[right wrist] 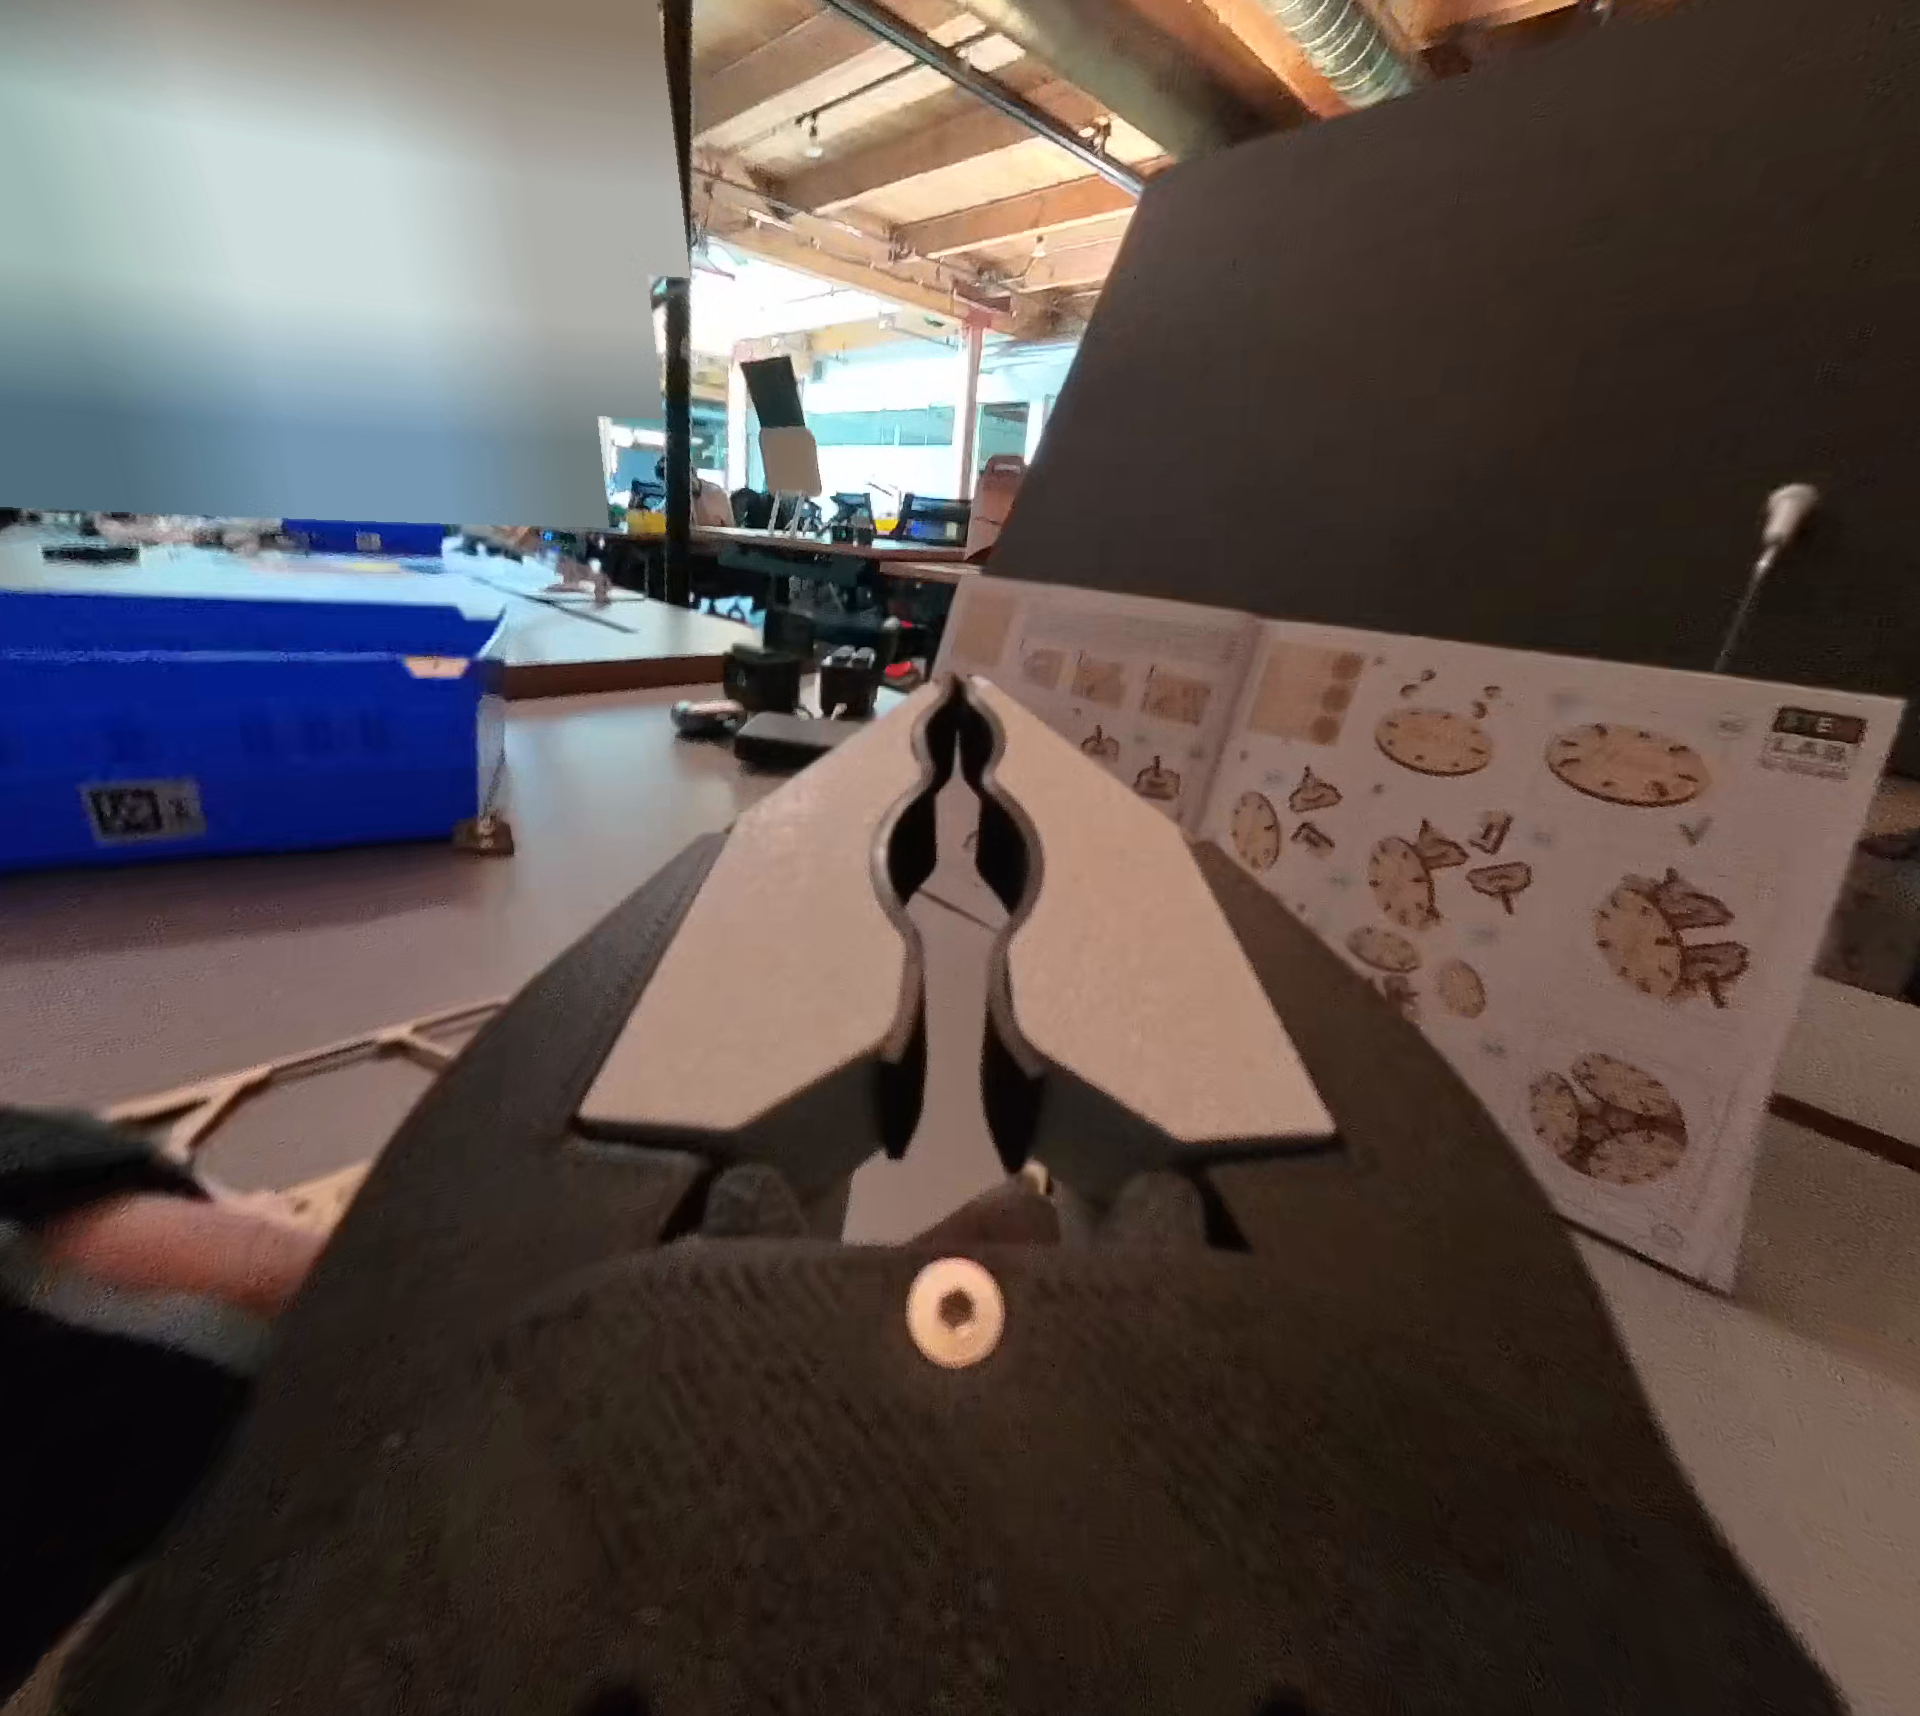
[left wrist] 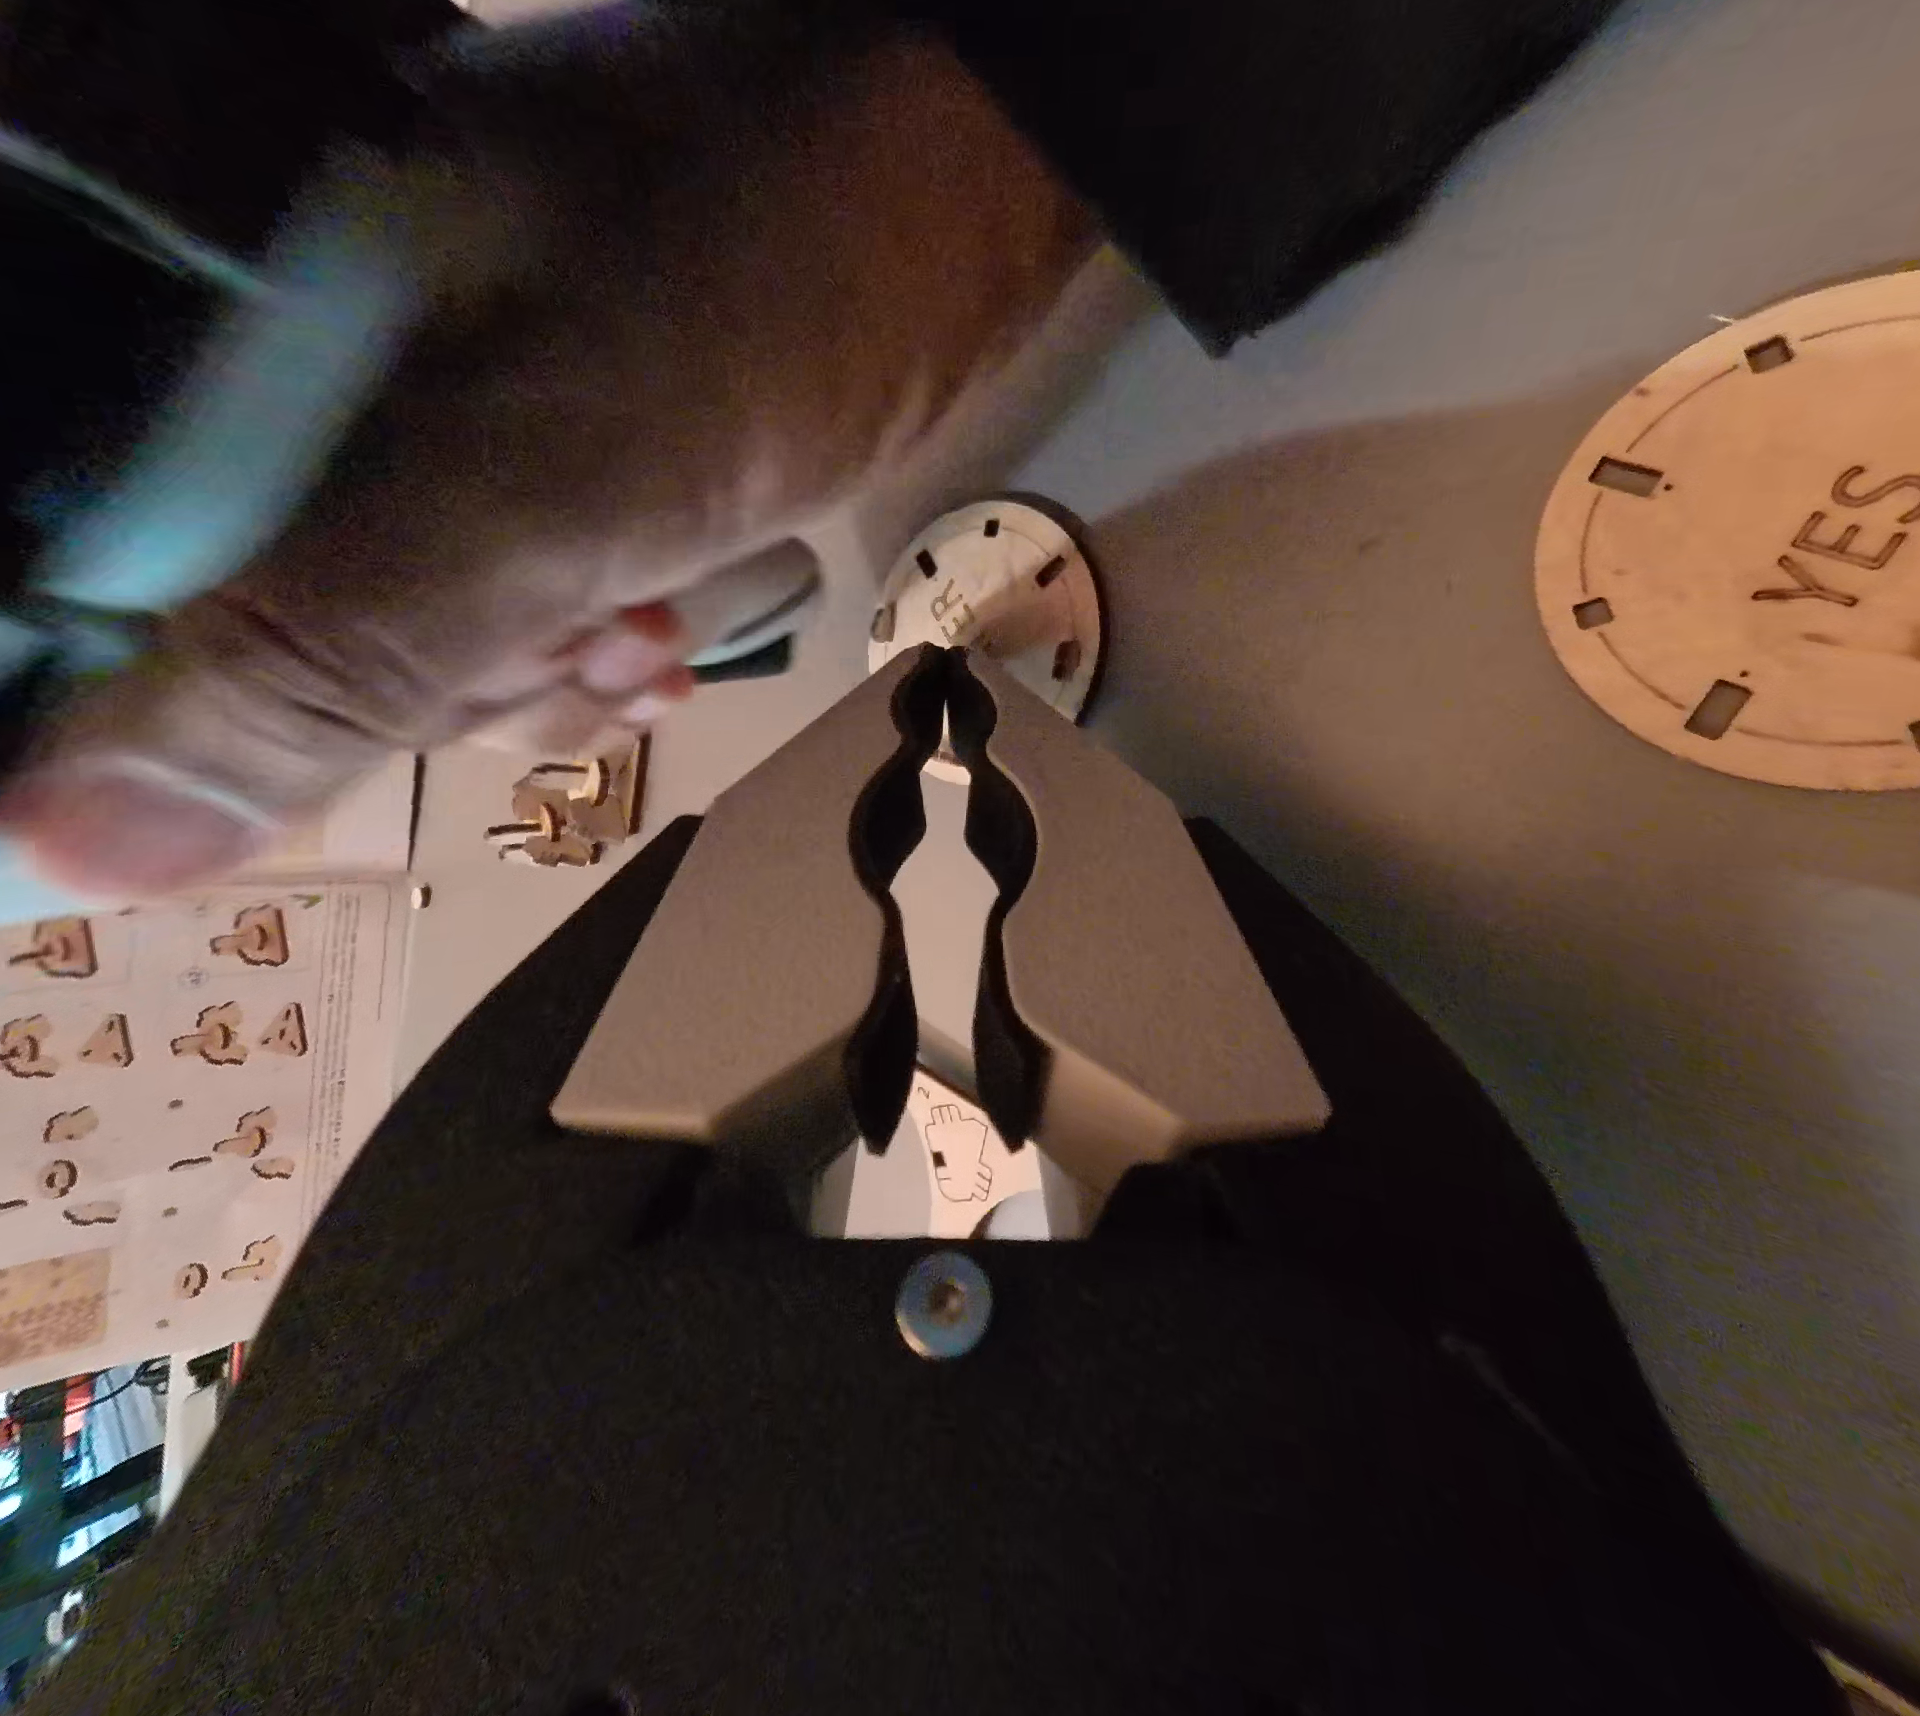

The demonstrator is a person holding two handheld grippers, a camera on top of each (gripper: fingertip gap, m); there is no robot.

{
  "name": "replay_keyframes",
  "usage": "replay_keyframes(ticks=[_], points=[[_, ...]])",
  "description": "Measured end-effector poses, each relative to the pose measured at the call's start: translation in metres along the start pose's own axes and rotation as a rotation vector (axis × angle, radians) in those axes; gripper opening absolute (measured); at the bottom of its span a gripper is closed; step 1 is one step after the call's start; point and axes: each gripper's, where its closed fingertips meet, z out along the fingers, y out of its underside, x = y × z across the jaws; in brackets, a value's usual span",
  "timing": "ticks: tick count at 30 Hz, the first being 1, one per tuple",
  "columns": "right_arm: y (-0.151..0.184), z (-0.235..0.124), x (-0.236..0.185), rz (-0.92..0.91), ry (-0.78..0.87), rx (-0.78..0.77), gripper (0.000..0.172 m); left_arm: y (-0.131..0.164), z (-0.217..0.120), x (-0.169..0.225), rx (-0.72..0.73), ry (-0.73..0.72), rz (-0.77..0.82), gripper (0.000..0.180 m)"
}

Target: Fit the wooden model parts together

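Left gripper [left wrist: 943, 653]: jaws closed, black fingertips [left wrist: 971, 710] meeting at the tip with only a hairline slit between them. The tip sits right over the near edge of a small round wooden disc [left wrist: 1003, 586] with slots round its rim, lying on the grey table [left wrist: 1351, 835]. Nothing shows pinched between the pads. The view is dim, so I cannot tell whether the tip touches the disc or hovers just above it.

Around it:
- A larger slotted wooden disc [left wrist: 1745, 544] lies well apart to the right.
- A person's hand [left wrist: 582, 461], motion-blurred, is just left of the small disc.
- A small wooden assembly [left wrist: 577, 799] sits near left of the tip.
- A printed instruction sheet [left wrist: 197, 1095] lies farther left.

Right gripper [right wrist: 961, 690]: jaws closed on air, pads together, nothing held or touched. It is raised above the table, pointing far across it.

- Nearest is a propped-up instruction sheet [right wrist: 1507, 887] just to its right, leaning on a dark board [right wrist: 1507, 367].
- A blue box [right wrist: 239, 731] stands far left.
- A cut-out wooden sheet [right wrist: 260, 1116] lies flat at near left.
- Small dark devices [right wrist: 790, 679] sit beyond the tip.
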Motion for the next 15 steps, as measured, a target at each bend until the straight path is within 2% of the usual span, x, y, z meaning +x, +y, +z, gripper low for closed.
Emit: replay_keyframes(ticks=[2, 4, 7, 9, 12, 15], points=[[-0.009, 0.000, 0.014, 0.057, 0.031, 0.027, 0.000, 0.000, 0.000, 0.000, 0.001, -0.002, 0.000, 0.002], [0.024, -0.001, 0.008, 0.062, 0.005, -0.069, 0.000, 0.000, 0.000, 0.000, 0.000, 0.001, -0.007, 0.002], [0.011, 0.000, 0.005, 0.072, -0.012, -0.028, 0.000, 0.000, 0.000, 0.000, 0.000, 0.000, -0.008, 0.002], [0.001, 0.001, 0.020, 0.098, 0.027, 0.011, 0.000, 0.000, 0.000, 0.000, -0.001, -0.002, -0.010, 0.002], [0.029, 0.001, 0.010, 0.110, -0.011, -0.071, 0.000, 0.000, 0.000, 0.000, -0.004, 0.004, -0.014, 0.002], [0.014, 0.001, 0.006, 0.084, -0.026, -0.020, 0.000, 0.000, 0.000, 0.000, -0.001, 0.002, -0.017, 0.002]])
